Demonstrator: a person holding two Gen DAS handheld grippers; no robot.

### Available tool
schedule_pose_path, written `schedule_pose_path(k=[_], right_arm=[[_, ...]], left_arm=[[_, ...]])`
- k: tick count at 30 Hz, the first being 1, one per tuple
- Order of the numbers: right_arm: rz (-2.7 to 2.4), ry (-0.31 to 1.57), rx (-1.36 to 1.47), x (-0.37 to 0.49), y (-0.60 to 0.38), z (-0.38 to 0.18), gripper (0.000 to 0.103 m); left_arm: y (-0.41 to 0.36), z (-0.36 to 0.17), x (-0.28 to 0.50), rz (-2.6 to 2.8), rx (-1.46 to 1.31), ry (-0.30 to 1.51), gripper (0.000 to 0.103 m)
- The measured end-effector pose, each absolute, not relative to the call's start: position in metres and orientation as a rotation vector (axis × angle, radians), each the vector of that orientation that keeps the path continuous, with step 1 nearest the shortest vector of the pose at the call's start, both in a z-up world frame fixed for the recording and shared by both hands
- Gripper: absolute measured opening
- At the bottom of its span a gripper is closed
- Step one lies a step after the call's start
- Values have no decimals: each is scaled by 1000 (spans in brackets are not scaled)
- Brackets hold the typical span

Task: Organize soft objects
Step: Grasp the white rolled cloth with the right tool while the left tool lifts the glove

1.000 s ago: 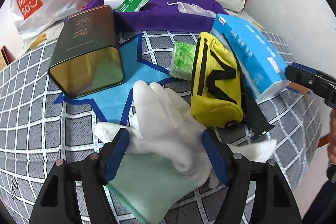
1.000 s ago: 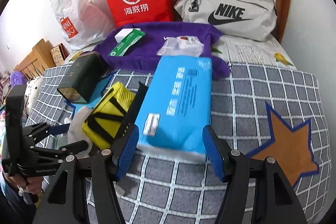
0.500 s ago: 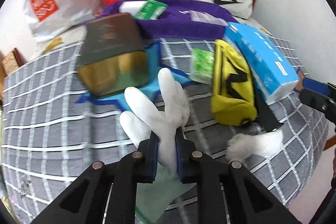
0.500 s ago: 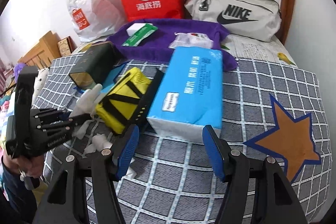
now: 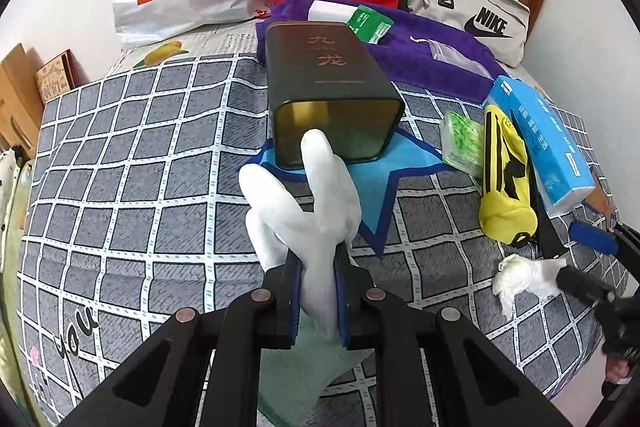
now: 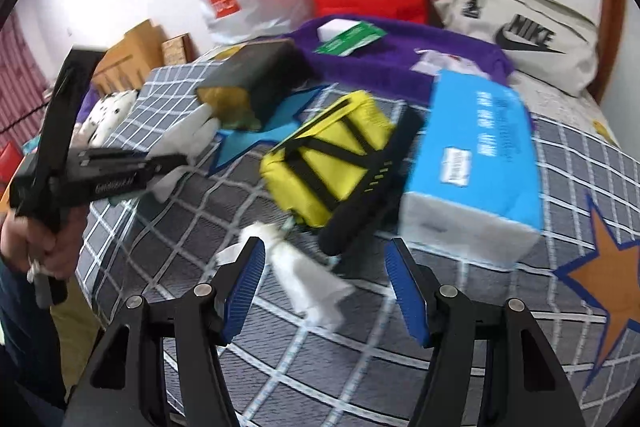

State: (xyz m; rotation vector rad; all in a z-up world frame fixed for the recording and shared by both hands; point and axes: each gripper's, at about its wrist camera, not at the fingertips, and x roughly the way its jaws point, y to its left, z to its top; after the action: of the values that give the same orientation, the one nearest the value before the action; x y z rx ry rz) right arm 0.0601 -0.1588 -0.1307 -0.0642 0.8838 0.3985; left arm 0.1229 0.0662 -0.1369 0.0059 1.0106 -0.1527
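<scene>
Your left claw (image 5: 316, 301) was clamped on one white glove (image 5: 308, 207), lifted off the bed (image 5: 132, 163) in front of the tin (image 5: 328, 99). Your right claw (image 6: 325, 285) stood wide over the second glove (image 6: 308, 279), which lay crumpled on the bed just beside the yellow pouch (image 6: 332, 163) (that view was blurred). Closing there, you risked pinching only a loose fold, or snagging the pouch's black strap. The held glove was gripped near its cuff; a quick swing could have slid it free.
</scene>
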Motion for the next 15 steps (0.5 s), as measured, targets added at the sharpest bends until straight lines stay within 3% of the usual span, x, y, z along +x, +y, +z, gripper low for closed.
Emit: schedule_pose_path(k=[12, 15], right_arm=[[428, 904, -276, 62, -111, -157, 59], [399, 901, -340, 59, -102, -163, 53]], left_arm=[[70, -143, 128, -201, -34, 1021, 15], [71, -144, 128, -213, -47, 1020, 15]])
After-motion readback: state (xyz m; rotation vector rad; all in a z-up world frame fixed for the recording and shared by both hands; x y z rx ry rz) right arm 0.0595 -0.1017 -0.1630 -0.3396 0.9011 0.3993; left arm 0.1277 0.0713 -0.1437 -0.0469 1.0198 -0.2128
